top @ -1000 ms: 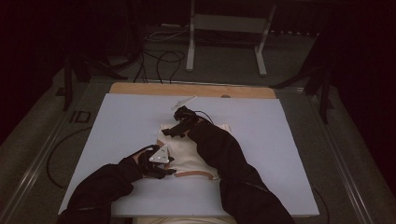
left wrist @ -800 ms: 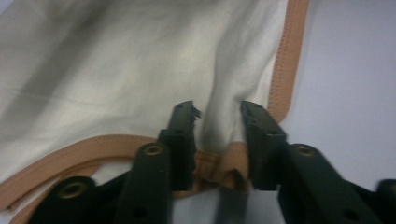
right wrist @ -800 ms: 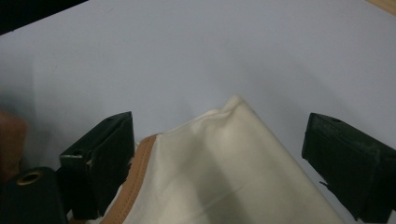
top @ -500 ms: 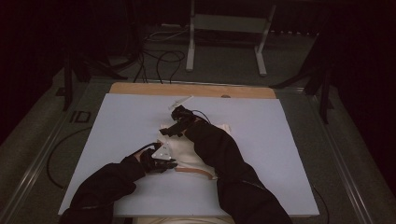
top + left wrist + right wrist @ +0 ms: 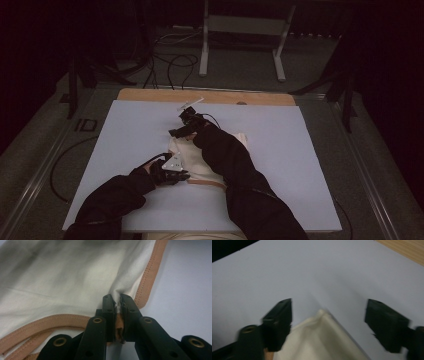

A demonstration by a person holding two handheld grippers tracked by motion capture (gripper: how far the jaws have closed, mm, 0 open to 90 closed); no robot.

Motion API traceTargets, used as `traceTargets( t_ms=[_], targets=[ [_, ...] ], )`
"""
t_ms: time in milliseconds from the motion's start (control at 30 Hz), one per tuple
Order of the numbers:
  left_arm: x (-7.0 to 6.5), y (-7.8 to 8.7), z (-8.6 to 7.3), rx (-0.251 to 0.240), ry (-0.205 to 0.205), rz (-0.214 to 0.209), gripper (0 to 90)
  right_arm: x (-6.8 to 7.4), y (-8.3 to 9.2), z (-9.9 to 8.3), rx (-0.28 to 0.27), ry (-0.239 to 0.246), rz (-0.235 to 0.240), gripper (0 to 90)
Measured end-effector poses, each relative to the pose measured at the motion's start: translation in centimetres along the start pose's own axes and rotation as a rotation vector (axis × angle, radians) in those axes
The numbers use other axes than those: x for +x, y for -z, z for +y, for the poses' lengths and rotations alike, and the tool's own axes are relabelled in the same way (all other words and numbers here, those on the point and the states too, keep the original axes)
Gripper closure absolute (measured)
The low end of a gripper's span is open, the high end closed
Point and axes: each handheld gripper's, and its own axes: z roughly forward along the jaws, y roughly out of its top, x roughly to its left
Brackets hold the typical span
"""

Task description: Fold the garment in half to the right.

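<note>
The left hand-held gripper (image 5: pixel 118 305) has just finished closing and now pinches the tan-bound hem of the cream cloth (image 5: pixel 62 277); in the left gripper view the two black jaws meet at lower centre of the frame with a fold of white fabric and a bit of orange-tan binding squeezed between them. In the high view that same hand-held gripper (image 5: pixel 172 170) sits left of centre, at the near-left edge of the cloth (image 5: pixel 200 162), which lies in the middle of the pale desk (image 5: pixel 125 130), mostly under the person's right forearm.

The right hand-held gripper (image 5: pixel 328 322) has just been closing from its widest spread, yet its jaws are still far apart: in the right gripper view a raised corner of the cloth (image 5: pixel 322 340) sits between them at lower centre, touched by neither pad. In the high view it (image 5: pixel 181 131) lies just above centre, at the far edge of the cloth.

So one edge looks secured and the second grip appears to be under way; once both hold, the cloth can probably be lifted or folded.
</note>
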Motion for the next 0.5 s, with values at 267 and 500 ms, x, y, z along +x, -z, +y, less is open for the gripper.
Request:
traceTargets(
  t_ms=[267, 500],
  targets=[
    [0.0, 0.0, 0.0, -0.002, -0.002, 0.001, 83.3, 0.1, -2.0, -0.2, 0.07, -0.039, -0.005, 44.3],
    [0.0, 0.0, 0.0, -0.003, -0.002, 0.002, 83.4, 0.4, -3.0, -0.4, 0.089, -0.031, -0.031, 53.2]
  ],
)
